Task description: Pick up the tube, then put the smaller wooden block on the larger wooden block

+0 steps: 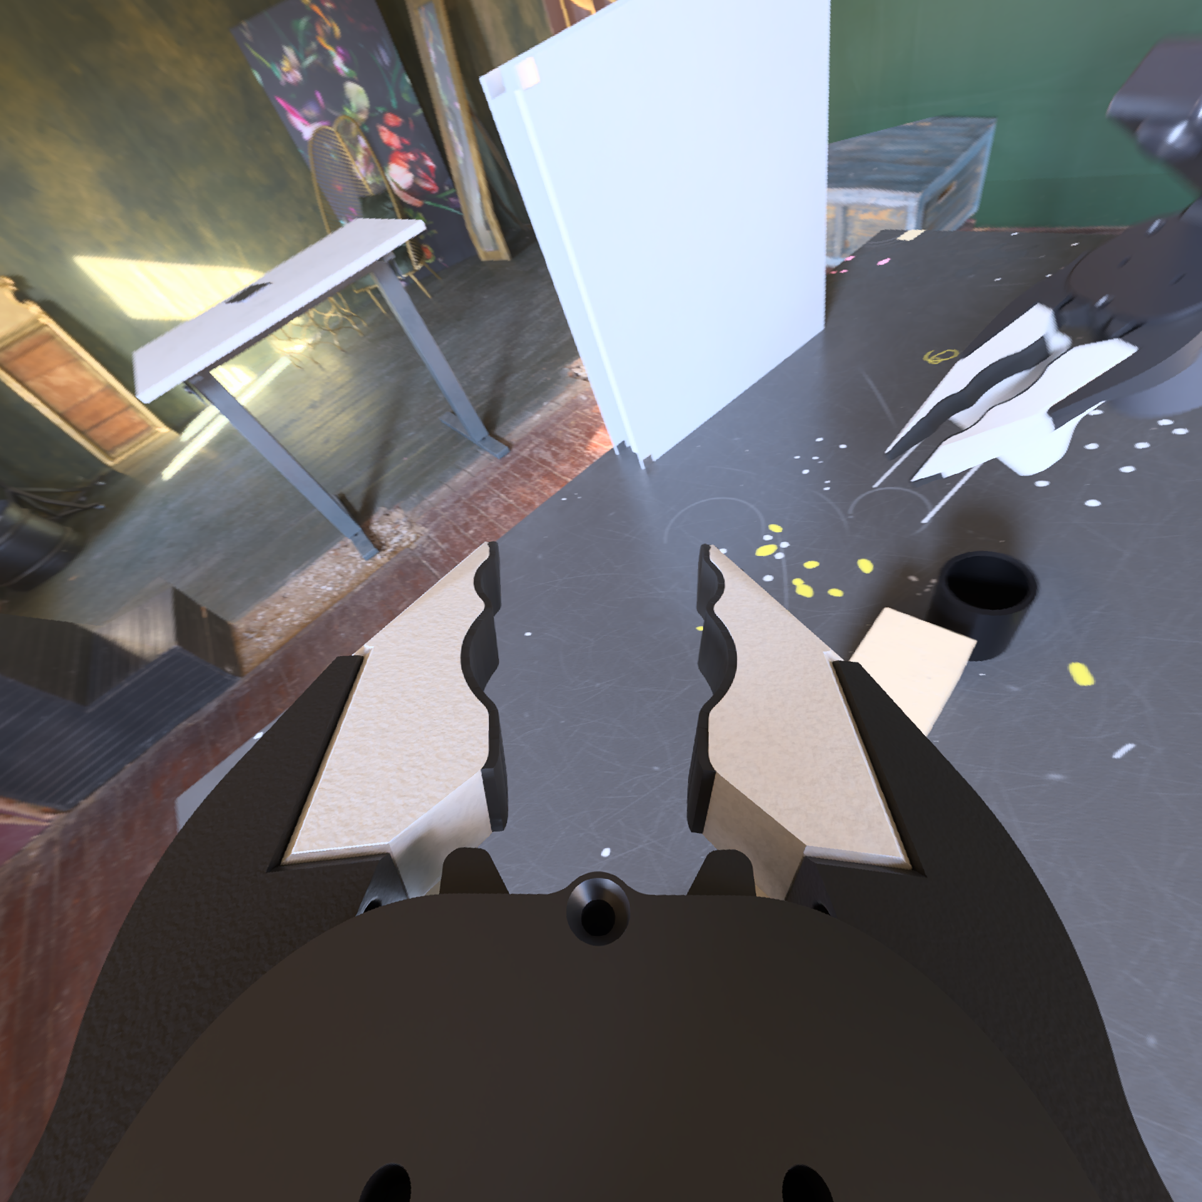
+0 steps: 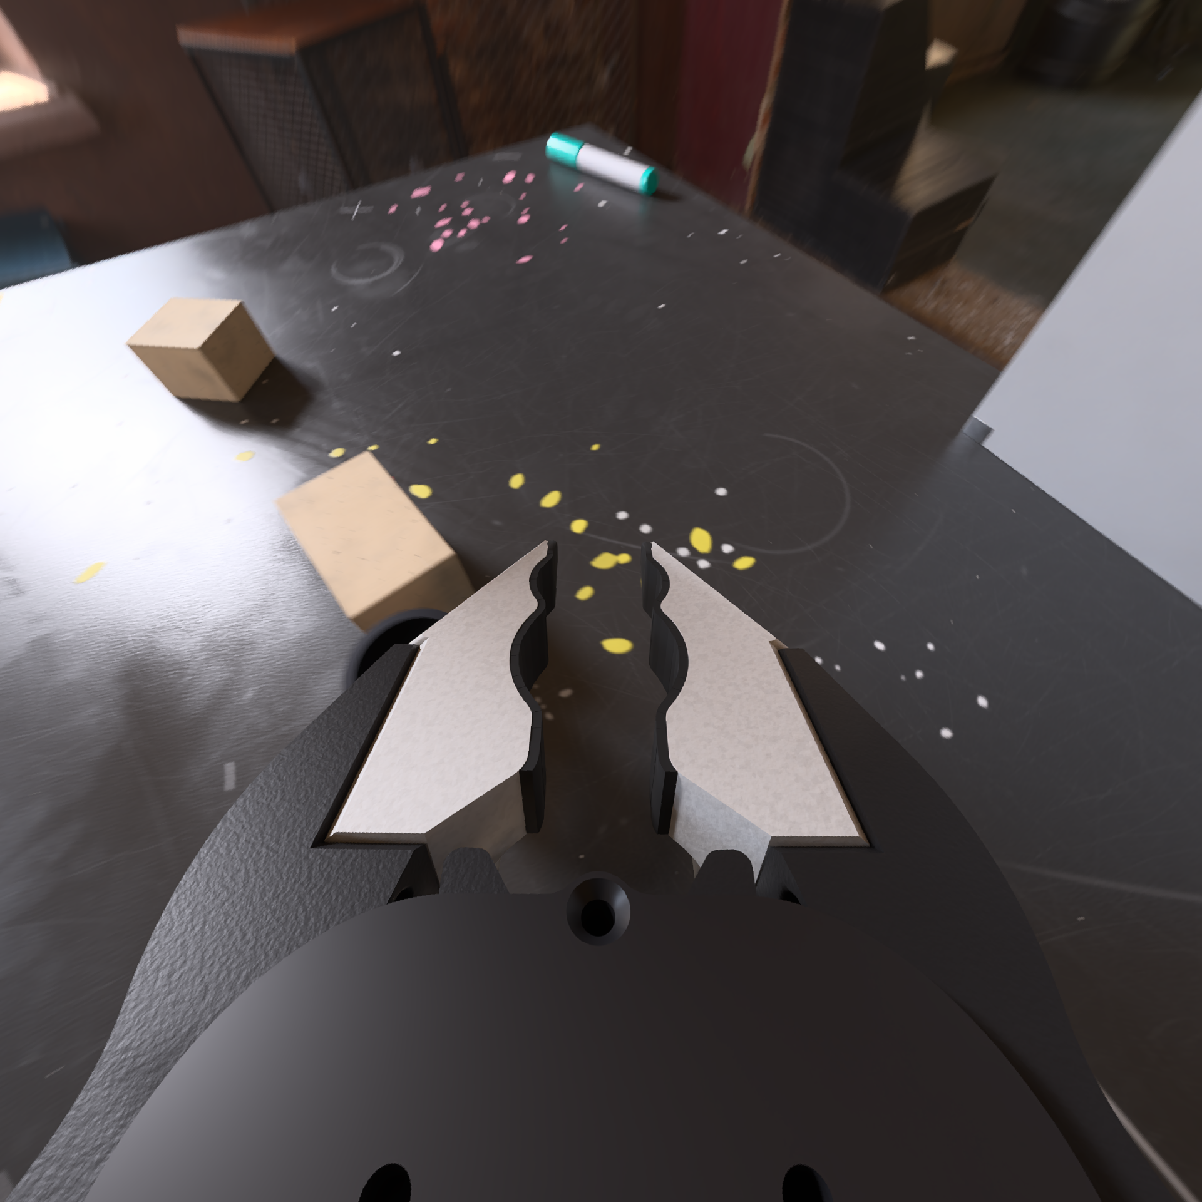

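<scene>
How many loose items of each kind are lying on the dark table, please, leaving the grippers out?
Wooden blocks: 2, a smaller wooden block farther off and a larger wooden block nearer the right gripper.
Tubes: 1, a white tube with teal ends near the far edge.
Black cylinders: 1, an open black cylinder beside the larger block.
Total: 4
</scene>
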Robot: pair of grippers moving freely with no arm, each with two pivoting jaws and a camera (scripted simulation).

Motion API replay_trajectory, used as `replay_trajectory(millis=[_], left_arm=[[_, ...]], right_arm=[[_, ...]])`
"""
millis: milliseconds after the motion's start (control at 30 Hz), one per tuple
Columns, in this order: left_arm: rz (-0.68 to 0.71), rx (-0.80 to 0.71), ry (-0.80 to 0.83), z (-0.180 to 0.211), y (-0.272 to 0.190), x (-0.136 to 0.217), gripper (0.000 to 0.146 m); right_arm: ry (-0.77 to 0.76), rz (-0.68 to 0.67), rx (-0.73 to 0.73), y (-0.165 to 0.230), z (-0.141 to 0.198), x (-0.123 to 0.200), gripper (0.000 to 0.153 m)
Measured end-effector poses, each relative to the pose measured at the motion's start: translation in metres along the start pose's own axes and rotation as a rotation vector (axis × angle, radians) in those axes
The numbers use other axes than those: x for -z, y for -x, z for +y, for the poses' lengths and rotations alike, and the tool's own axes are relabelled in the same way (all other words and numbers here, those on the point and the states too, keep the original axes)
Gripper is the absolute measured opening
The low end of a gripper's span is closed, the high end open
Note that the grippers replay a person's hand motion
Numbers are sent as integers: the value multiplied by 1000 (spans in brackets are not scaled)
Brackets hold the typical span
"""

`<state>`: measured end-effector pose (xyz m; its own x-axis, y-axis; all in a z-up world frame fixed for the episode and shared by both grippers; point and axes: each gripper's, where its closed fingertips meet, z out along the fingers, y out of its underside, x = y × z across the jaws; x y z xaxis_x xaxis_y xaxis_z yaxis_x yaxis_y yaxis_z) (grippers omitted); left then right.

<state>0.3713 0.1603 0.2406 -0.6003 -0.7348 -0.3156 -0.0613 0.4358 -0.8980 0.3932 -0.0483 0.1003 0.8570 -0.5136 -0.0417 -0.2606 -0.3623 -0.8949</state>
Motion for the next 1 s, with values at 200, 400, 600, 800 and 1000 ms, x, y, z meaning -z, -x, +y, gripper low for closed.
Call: replay_trajectory(millis=[200, 400, 600, 800, 1000], left_arm=[[59, 5, -64, -25, -32, 4, 80], [75, 6, -115, -40, -59, 38, 81], [24, -22, 42, 16, -54, 59, 90], [-80, -109, 140, 131, -34, 91, 101], [-14, -15, 237, 207, -38, 106, 105]], right_arm=[[-40, -83, -36, -2, 51, -4, 61], [-128, -323, -11, 39, 34, 8, 83], [-19, -388, 60, 64, 46, -1, 92], [47, -362, 76, 66, 58, -11, 95], [71, -374, 73, 71, 63, -17, 95]])
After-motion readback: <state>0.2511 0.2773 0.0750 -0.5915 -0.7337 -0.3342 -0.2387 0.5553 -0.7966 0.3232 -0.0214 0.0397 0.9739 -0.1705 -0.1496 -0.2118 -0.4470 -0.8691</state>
